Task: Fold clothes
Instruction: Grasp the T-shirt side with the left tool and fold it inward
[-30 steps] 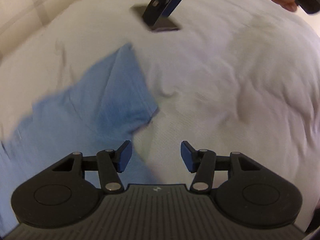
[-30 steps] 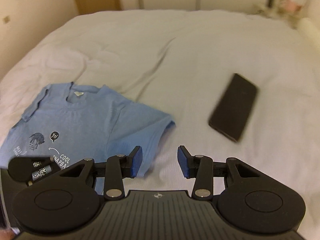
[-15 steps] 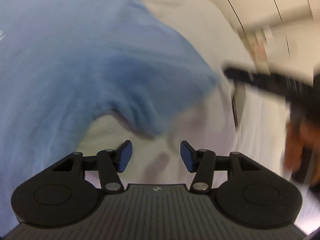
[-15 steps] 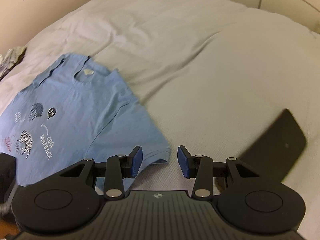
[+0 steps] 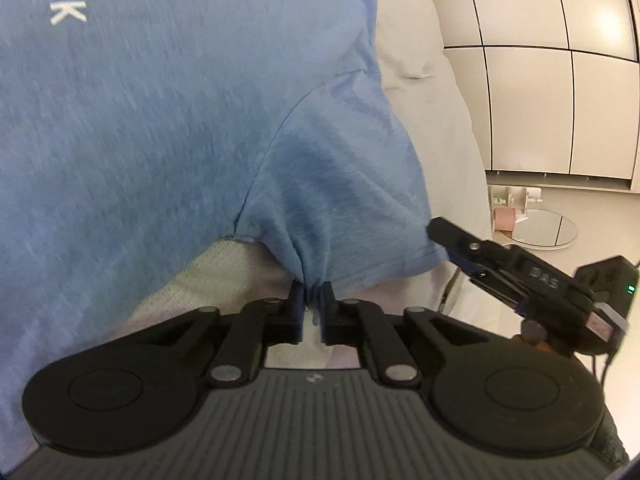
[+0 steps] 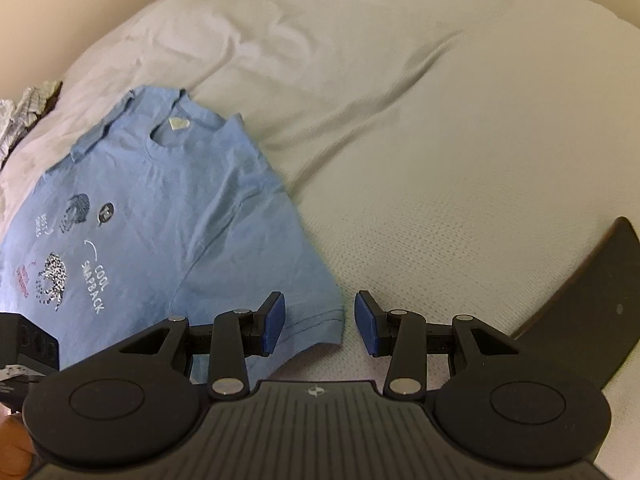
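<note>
A light blue t-shirt (image 6: 160,220) with white lettering lies face up on the white bed sheet (image 6: 400,120). In the left wrist view its sleeve (image 5: 340,184) bunches into my left gripper (image 5: 311,298), which is shut on the sleeve's lower edge near the armpit. My right gripper (image 6: 320,316) hangs low over the same sleeve's hem, open, with the hem's corner (image 6: 320,328) lying between its blue pads (image 6: 274,322). From the left wrist view the right gripper (image 5: 460,240) shows at the sleeve's outer corner.
A flat black slab (image 6: 580,320) like a phone lies on the sheet to the right of the right gripper. A striped cloth (image 6: 24,108) sits at the bed's far left edge. Beyond the bed stand a panelled wardrobe (image 5: 540,80) and a round mirror-topped table (image 5: 548,232).
My left gripper rolled, sank to the sleeve and shut on its edge. My right gripper came down and left, from above the sheet to the sleeve's hem, still open.
</note>
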Motion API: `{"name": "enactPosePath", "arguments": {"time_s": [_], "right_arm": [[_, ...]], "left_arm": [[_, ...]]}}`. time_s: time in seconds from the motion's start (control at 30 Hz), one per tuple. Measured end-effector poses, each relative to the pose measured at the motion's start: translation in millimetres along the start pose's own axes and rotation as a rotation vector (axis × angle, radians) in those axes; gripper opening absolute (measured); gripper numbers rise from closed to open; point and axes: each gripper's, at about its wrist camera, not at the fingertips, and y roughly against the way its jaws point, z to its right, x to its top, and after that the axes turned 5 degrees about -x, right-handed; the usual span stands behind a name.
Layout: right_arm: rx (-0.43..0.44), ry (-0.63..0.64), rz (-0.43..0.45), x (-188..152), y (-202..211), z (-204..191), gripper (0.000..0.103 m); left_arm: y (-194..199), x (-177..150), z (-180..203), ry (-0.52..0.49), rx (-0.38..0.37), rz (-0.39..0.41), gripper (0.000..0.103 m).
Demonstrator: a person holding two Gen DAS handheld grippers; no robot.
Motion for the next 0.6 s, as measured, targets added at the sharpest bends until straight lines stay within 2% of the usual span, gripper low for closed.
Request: {"name": "enactPosePath", "arguments": {"time_s": [0.03,0.07,0.1,0.13,0.3,0.4,0.47,0.53,0.6], "right_arm": [[0.004,-0.008,-0.017,2,-2,1,0.035],[-0.002,-0.027,-0.037,5,-2,2,0.017],[-0.008,-0.046,-0.058,7,-2,4,0.005],[-0.013,-0.065,-0.076,10,-2,5,0.003],[0.001,-0.128,-0.093,38,17,-8,0.003],[0.058,-0.138,-0.087,69,14,-27,0.005],[0.127,-0.132,-0.063,90,5,-42,0.018],[0.156,-0.119,-0.006,104,0,-52,0.032],[0.148,-0.118,0.045,111,0,-59,0.032]], "left_arm": [[1,2,1,0.007,-0.003,-0.003,0.002],[2,4,3,0.015,-0.006,-0.005,0.002],[4,6,4,0.025,-0.01,-0.008,0.002],[5,8,6,0.04,-0.019,-0.012,0.002],[22,30,5,0.162,-0.082,0.016,0.002],[37,47,-6,0.25,-0.057,0.079,0.005],[48,58,-15,0.288,-0.042,0.114,0.007],[58,66,-18,0.284,-0.021,0.135,0.014],[67,72,-16,0.248,0.003,0.141,0.017]]}}
